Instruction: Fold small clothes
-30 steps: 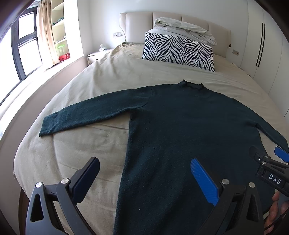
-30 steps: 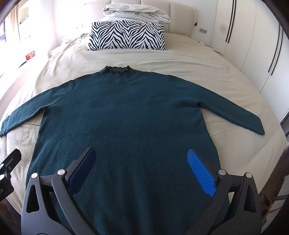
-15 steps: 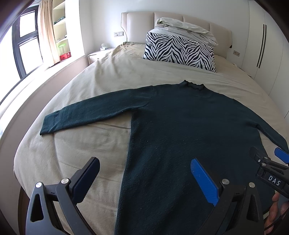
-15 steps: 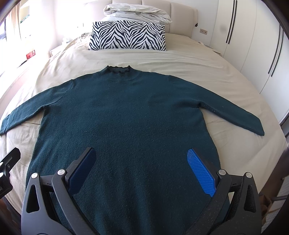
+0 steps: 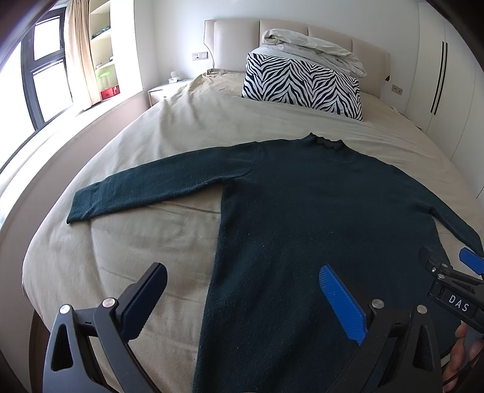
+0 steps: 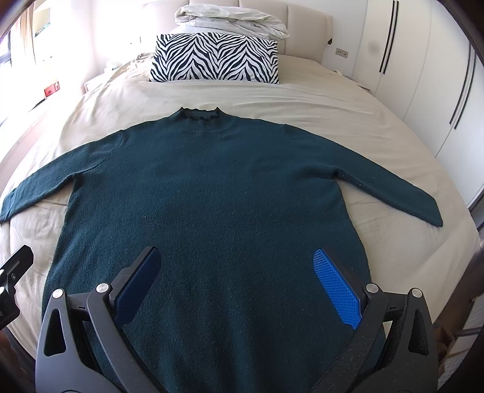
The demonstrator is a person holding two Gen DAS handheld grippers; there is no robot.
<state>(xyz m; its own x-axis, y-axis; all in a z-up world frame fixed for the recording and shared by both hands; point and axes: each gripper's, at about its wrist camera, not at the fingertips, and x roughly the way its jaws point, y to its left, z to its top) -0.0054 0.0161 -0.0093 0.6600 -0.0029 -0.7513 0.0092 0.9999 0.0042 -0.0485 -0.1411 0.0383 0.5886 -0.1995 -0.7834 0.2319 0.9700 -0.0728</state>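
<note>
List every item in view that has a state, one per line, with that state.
sweater: spread flat on the bed, unfolded, both sleeves out to the sides
left gripper: open, empty, above the sweater's left edge
right gripper: open, empty, above the sweater's lower part
zebra pillow: standing on edge against the headboard
white bedding: bundled on top of the pillow
curtain: drawn aside

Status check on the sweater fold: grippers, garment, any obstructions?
Left gripper and right gripper open, empty, above the hem. Dark green sweater flat on bed, sleeves spread, unfolded. Zebra pillow well clear.
</note>
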